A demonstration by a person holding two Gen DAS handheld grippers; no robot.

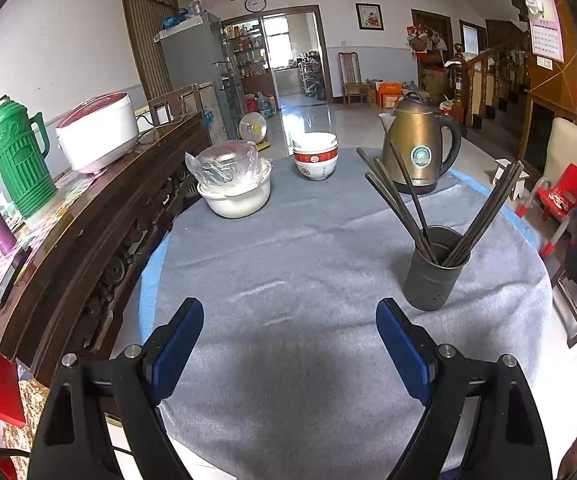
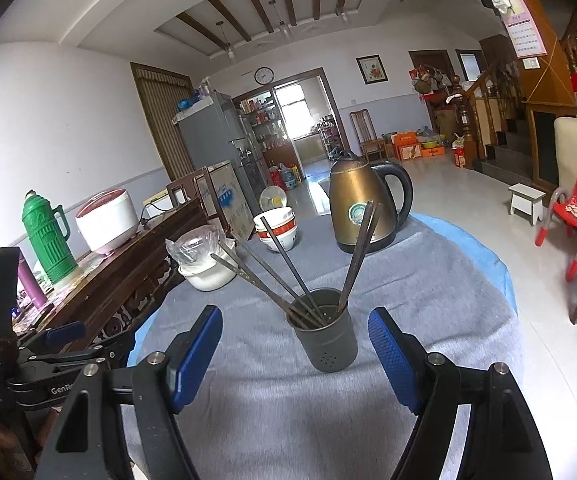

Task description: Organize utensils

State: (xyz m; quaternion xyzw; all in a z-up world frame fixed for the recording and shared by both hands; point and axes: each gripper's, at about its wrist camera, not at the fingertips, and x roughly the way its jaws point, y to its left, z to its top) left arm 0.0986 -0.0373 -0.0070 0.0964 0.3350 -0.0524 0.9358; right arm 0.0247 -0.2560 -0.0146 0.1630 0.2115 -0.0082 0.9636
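Currently the left gripper [image 1: 290, 314] hovers wide open and empty over the grey cloth [image 1: 288, 248], near-left of the dark holder cup [image 1: 436, 268] with chopsticks [image 1: 400, 196] fanned out of it. Right gripper [image 2: 295, 326], spread wide and empty, faces that cup.

I see a family home's dining room: a rice cooker [image 1: 98, 131] and green thermos [image 1: 20, 156] on the left sideboard, a fridge [image 1: 196, 64], wall clock [image 1: 255, 3], staircase [image 1: 500, 60] far right.
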